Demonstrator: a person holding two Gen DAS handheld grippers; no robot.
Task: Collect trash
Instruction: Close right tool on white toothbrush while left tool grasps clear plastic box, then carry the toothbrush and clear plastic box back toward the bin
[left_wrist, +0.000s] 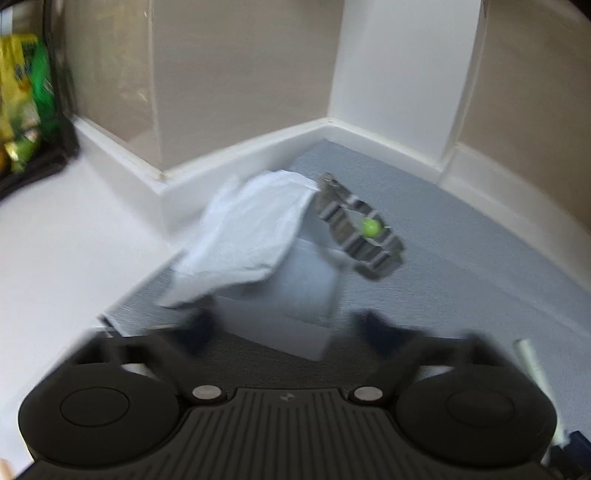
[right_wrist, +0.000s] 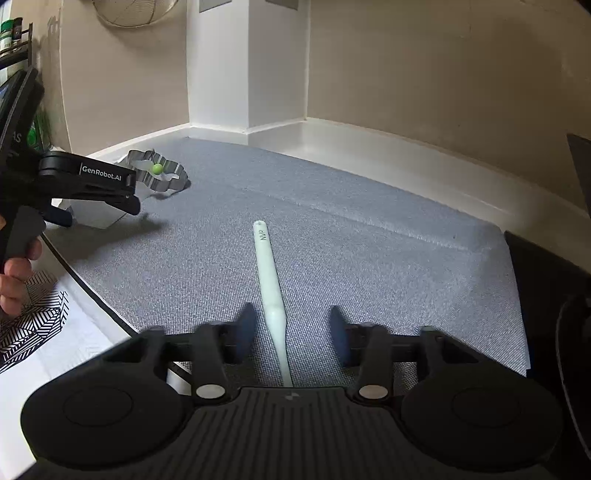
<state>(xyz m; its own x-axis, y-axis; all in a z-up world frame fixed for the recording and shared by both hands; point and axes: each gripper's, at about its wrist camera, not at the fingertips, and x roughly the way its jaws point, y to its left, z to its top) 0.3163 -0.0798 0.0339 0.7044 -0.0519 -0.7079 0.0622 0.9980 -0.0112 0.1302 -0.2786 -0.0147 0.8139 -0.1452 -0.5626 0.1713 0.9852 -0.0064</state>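
Nearest the right wrist camera, the right claw (right_wrist: 291, 328) is hovering low over a gray fabric mat (right_wrist: 369, 240) with its fingers spread wide and gripping nothing. A pale, slim wrapped straw (right_wrist: 266, 273) is lying on the mat between those fingers, running from under the claw body away toward the far wall, thicker at the near end and bearing small dark print near its far tip.

In the left wrist view, the left claw (left_wrist: 284, 328) is blurred, its fingers standing well apart and holding nothing. Just beyond them a crumpled white paper napkin (left_wrist: 243, 236) is draping over the far left corner of a small white box (left_wrist: 295, 295). Right of the napkin, a bent strip of striped metallic wrapper (left_wrist: 360, 229) is looping around a small green ball (left_wrist: 370, 227); whether the ball is touching the strip is unclear.

From the right wrist view, the wrapper and ball are sitting at the far left of the mat, partly behind the left claw, well apart from the straw. White baseboard (right_wrist: 388, 155) is bordering the mat's far edge, with a white pillar (right_wrist: 243, 62) jutting in at the far middle. Near left, the mat's dark edge is meeting a white surface (right_wrist: 74, 343) carrying a black line pattern. Open mat is stretching right of the straw toward a dark object (right_wrist: 546, 273) at the right edge.
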